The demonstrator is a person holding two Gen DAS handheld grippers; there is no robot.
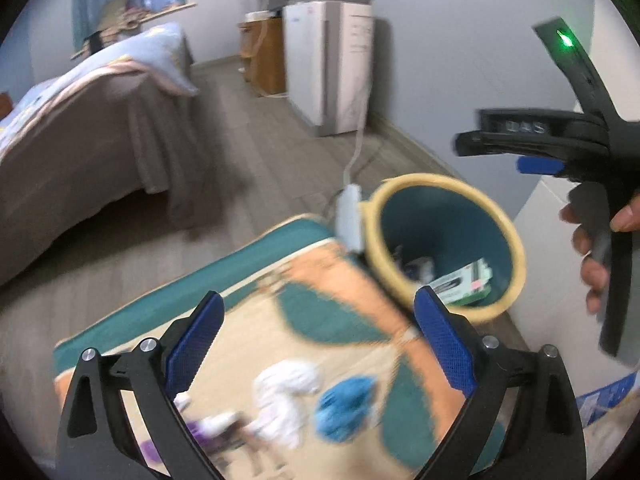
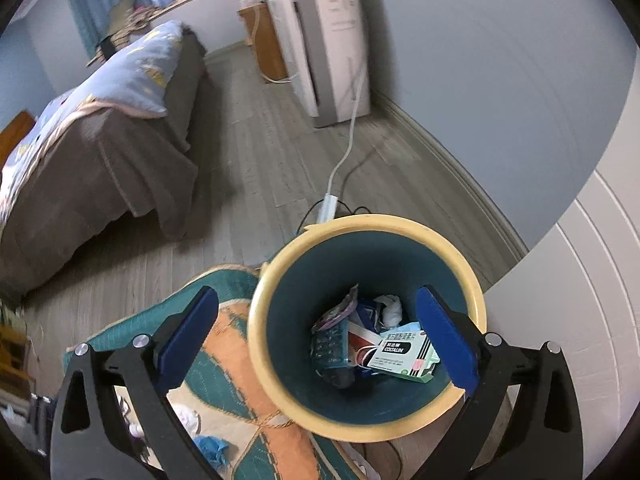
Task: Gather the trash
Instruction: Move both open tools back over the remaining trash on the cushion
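Note:
A teal bin with a yellow rim (image 2: 256,320) stands at the rug's corner and holds several wrappers and a green-white box (image 2: 404,354); it also shows in the left wrist view (image 1: 516,248). My right gripper (image 2: 320,320) is open and empty above the bin; it also shows in the left wrist view (image 1: 536,152). My left gripper (image 1: 320,328) is open and empty above the rug. On the rug lie a white crumpled tissue (image 1: 286,396), a blue crumpled piece (image 1: 346,404) and a purple wrapper (image 1: 208,432).
A teal, orange and cream rug (image 1: 248,344) covers the wooden floor. A bed with a brown cover (image 1: 80,152) stands left. A white appliance (image 1: 328,68) stands at the wall, its cable and adapter (image 1: 350,216) beside the bin. A white door (image 2: 580,300) is right.

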